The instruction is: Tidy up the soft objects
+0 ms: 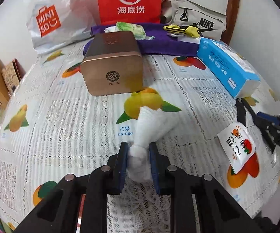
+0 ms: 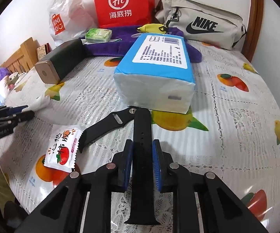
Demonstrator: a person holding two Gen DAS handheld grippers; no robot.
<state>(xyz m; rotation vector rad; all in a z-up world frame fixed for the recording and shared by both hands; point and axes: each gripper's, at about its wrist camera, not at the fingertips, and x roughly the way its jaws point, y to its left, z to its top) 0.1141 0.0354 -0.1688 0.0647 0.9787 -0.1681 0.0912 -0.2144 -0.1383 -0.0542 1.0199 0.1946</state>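
Three logos: MINISO bag (image 1: 48, 19), Hi bag (image 1: 129, 1), NIKE pouch (image 1: 198, 19)

Open counter (image 1: 52, 116) lies left of the left tongs (image 1: 139, 155), free up to the bronze tin (image 1: 112, 66) ahead. The blue tissue pack (image 2: 155, 68) blocks the way just ahead of the right tongs (image 2: 143, 159); the snack sachet (image 2: 62, 147) lies between both tongs; bags line the back wall

Lighting: bright, even, soft shadows. Focus sharp centrally; heavy fisheye bending, black vignette corners; slight glare on tablecloth (image 1: 62, 116).
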